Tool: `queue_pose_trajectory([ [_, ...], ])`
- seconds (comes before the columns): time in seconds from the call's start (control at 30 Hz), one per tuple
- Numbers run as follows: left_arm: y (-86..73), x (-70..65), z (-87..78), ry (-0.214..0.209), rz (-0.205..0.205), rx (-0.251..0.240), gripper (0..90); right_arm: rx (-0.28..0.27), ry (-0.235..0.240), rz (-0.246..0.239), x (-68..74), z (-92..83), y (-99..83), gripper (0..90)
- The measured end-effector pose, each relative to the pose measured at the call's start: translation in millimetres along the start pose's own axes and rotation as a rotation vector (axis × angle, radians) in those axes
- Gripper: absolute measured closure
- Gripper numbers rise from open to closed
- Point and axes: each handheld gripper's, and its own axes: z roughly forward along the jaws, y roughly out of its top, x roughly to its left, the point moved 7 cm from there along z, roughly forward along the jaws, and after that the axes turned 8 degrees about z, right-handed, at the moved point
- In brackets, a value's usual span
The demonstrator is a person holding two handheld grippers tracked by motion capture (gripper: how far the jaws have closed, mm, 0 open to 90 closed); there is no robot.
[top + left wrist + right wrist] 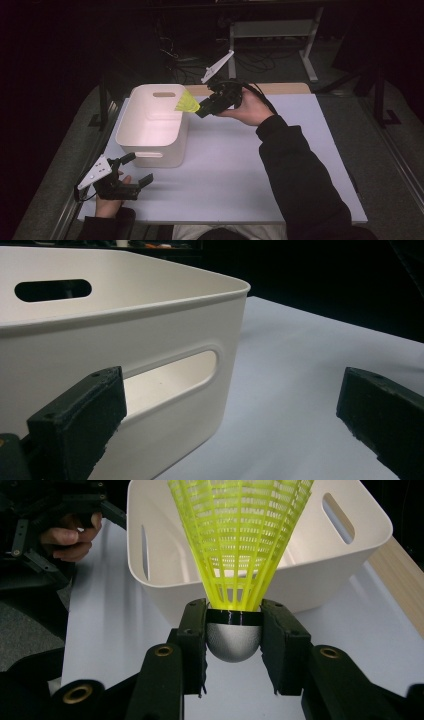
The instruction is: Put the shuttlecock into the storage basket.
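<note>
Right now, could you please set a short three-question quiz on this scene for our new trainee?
1. What does the right gripper hold?
2. True or false: the left gripper grips the white bin.
3. The shuttlecock's skirt points: A) toward the bin, B) away from it?

Key: 1. A yellow shuttlecock, clamped at its grey cork. 2. False; its jaws stand open beside the bin. 3. A.
</note>
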Motion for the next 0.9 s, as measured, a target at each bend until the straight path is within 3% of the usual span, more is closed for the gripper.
queue_pose_trajectory([
  [0.9, -0.1, -0.1, -0.4, -0.001, 0.001, 0.001, 0.0, 0.024, 0.053, -0.051, 19.5, 31.1, 22.8, 63.1],
])
